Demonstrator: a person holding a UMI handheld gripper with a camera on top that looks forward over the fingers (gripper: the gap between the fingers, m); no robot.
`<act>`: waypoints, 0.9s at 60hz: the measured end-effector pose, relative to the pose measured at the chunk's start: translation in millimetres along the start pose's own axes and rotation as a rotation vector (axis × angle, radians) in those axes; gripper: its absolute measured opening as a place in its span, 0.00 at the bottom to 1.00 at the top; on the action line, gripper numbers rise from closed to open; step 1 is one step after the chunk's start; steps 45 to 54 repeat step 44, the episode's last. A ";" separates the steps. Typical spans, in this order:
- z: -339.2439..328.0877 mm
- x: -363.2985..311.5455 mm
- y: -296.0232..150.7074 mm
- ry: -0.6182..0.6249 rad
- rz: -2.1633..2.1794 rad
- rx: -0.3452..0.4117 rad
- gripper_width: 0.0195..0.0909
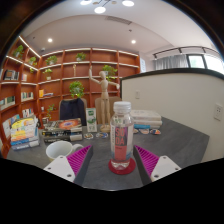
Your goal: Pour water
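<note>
Gripper (113,163) jaws wide apart, holding nothing. Water bottle (121,134) stands frame center on red coaster (122,167), just ahead between fingers. White bowl (59,149) lower left. Advance straight, clamp mid-body, avoid tipping.

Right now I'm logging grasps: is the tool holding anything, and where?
Nothing is held. The tool is open; the water bottle stands on a red coaster just ahead, between its fingers.

Clear glossy plastic water bottle (121,132) on a red coaster (122,166) — matt grey desk (185,140), warm wooden shelves (60,75) behind.
</note>
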State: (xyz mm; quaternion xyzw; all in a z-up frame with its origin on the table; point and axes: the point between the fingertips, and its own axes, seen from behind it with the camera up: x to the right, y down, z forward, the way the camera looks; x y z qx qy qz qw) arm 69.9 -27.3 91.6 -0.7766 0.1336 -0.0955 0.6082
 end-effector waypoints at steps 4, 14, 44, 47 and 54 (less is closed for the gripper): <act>-25.5 -4.0 -9.1 -0.021 0.004 0.024 0.92; -85.2 -12.9 -36.8 -0.053 0.017 0.094 0.92; -159.0 -78.6 -42.1 -0.218 -0.031 0.104 0.90; -159.0 -78.6 -42.1 -0.218 -0.031 0.104 0.90; -159.0 -78.6 -42.1 -0.218 -0.031 0.104 0.90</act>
